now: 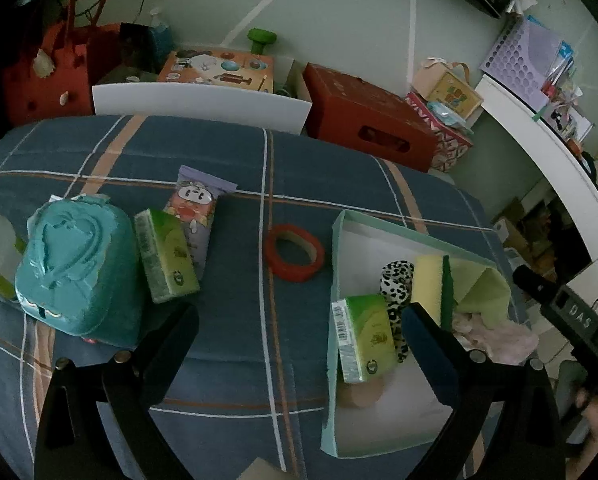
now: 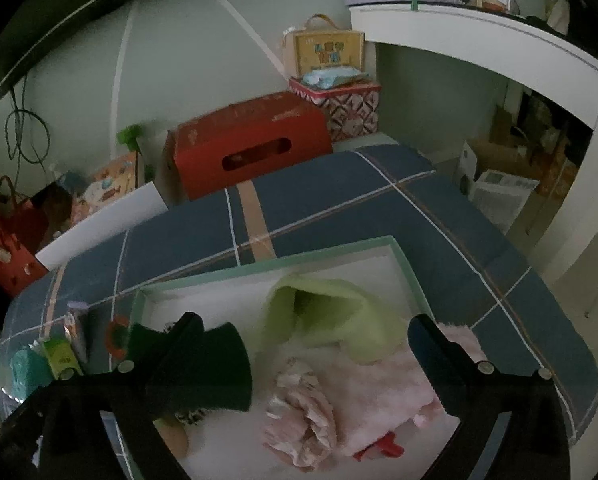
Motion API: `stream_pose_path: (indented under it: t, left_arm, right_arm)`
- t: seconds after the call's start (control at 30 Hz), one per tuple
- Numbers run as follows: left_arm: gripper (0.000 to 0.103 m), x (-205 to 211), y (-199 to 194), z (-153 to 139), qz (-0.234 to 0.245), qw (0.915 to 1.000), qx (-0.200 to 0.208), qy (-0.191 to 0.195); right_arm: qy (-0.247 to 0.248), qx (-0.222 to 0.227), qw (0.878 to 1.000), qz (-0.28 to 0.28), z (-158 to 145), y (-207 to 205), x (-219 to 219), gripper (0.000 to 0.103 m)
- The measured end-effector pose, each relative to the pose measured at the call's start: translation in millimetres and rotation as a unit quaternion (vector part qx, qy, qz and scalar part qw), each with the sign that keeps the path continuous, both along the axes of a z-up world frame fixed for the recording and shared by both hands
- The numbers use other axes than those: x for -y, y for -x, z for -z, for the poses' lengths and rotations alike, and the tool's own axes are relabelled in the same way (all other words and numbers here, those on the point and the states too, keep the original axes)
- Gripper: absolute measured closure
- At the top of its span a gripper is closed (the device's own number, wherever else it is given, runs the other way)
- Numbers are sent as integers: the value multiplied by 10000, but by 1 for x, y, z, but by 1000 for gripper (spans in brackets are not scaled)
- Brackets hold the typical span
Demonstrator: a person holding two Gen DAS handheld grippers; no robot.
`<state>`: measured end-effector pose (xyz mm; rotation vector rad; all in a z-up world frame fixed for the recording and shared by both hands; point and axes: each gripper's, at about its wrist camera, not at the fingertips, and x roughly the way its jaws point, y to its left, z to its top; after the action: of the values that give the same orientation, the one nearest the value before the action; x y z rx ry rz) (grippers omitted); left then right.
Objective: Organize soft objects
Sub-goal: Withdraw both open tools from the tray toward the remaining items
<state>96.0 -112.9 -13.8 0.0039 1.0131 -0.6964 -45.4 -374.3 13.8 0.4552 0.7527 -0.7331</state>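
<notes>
The box (image 1: 341,264) sits at the right of the left wrist view on the plaid-covered surface (image 1: 227,152), evidently as the collecting place: a sponge (image 1: 429,282), a green cloth (image 1: 485,288), a leopard-print piece (image 1: 395,284) and a tissue pack (image 1: 365,334) already lie inside. A second tissue pack (image 1: 165,256) and a teal pouch (image 1: 75,264) wait at the left. The left gripper (image 1: 299,320) stands wide and empty. The right gripper (image 2: 305,334) is spread wide over a pink cloth (image 2: 379,404), gripping nothing.

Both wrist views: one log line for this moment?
left gripper: open, empty | right gripper: open, above pink fluffy cloth | shallow mint-rimmed cardboard tray: part-filled
</notes>
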Motion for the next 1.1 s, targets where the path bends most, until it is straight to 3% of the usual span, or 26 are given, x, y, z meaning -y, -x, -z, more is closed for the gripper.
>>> stream_pose_path:
  t: [0.53, 0.87, 1.1]
  left_arm:
    - [2, -23, -7, -26, -189, 9990, 350, 218]
    - [2, -67, -24, -51, -650, 9951, 671, 327]
    - [2, -106, -42, -53, -1165, 9903, 663, 370]
  right_arm:
    - [387, 265, 9987, -198, -21, -22, -35, 0]
    - [311, 303, 9956, -833, -23, -57, -80, 0]
    - [279, 326, 9911, -1264, -22, -79, -115, 0]
